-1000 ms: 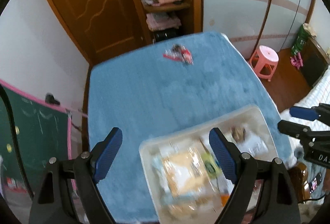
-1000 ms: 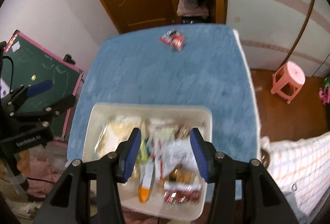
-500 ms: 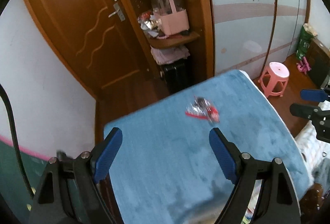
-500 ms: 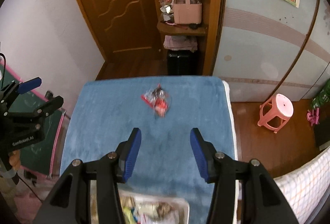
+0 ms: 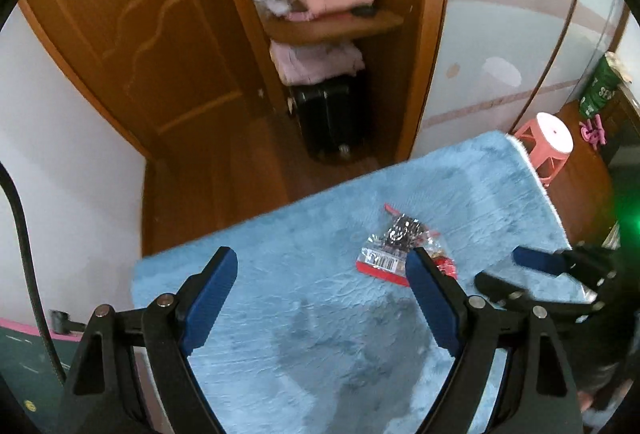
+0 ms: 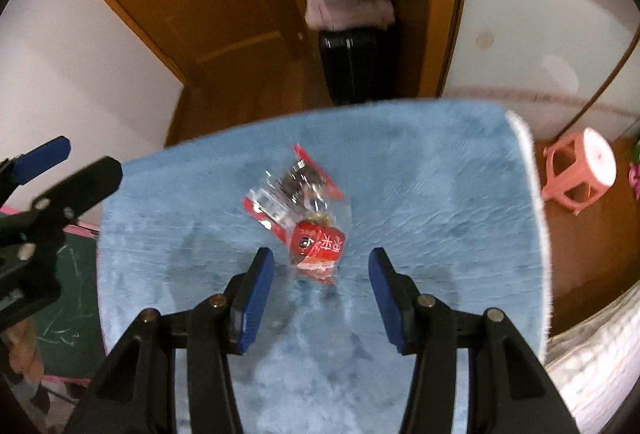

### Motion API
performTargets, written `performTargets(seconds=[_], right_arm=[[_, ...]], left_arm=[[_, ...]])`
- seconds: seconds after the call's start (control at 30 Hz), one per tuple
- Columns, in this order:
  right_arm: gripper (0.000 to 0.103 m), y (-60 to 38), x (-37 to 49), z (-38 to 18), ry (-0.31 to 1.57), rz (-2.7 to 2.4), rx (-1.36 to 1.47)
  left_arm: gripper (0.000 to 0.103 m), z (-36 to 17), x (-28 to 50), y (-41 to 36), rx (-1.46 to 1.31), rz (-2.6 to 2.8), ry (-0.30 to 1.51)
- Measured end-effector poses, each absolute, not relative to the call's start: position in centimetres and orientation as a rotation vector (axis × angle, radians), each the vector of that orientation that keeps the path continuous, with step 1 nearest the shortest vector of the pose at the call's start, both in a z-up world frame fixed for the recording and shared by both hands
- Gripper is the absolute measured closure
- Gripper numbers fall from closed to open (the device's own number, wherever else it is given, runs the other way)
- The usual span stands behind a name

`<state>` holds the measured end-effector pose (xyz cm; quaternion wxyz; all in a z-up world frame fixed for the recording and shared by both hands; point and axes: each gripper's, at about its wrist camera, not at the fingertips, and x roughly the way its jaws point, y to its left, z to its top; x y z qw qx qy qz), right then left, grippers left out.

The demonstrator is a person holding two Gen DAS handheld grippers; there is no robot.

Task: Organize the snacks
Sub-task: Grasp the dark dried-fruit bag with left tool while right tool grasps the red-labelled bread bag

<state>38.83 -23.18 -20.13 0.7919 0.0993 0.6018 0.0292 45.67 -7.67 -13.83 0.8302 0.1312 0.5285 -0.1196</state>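
Observation:
A red and clear snack packet [image 6: 304,218] lies on the blue fuzzy table cover [image 6: 420,194] near its far end. My right gripper [image 6: 321,288] is open and empty, its blue pads just short of the packet's near end, one on each side. The packet also shows in the left wrist view [image 5: 400,252], just beyond my left gripper's right pad. My left gripper [image 5: 322,298] is open and empty above the cover. The right gripper shows in the left wrist view [image 5: 516,270] to the right of the packet. The snack tray is out of view.
A pink plastic stool [image 6: 580,170] stands on the floor right of the table. Beyond the far edge are a wooden door [image 5: 132,46], a wooden shelf unit [image 5: 336,26] and a black suitcase [image 5: 332,114]. A green chalkboard [image 6: 68,294] stands at the left.
Both grippers have moved forward from over the snack tray to the far end of the table. The packet is now close to both, and the tray has dropped out of view.

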Motion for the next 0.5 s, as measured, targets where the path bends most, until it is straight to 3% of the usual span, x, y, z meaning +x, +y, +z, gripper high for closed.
performTargets(seconds=[0.23, 0.5], right_arm=[[0.051, -22.4, 41.2, -27.7, 1.388, 0.093, 0.311], [0.055, -22.8, 39.4, -27.9, 1.332, 0.156, 0.334]], left_arm=[[0.018, -20.2, 47.6, -8.4, 0.299, -0.254, 1.204], [0.018, -23.4, 48.9, -10.1, 0.276, -0.305, 1.239]])
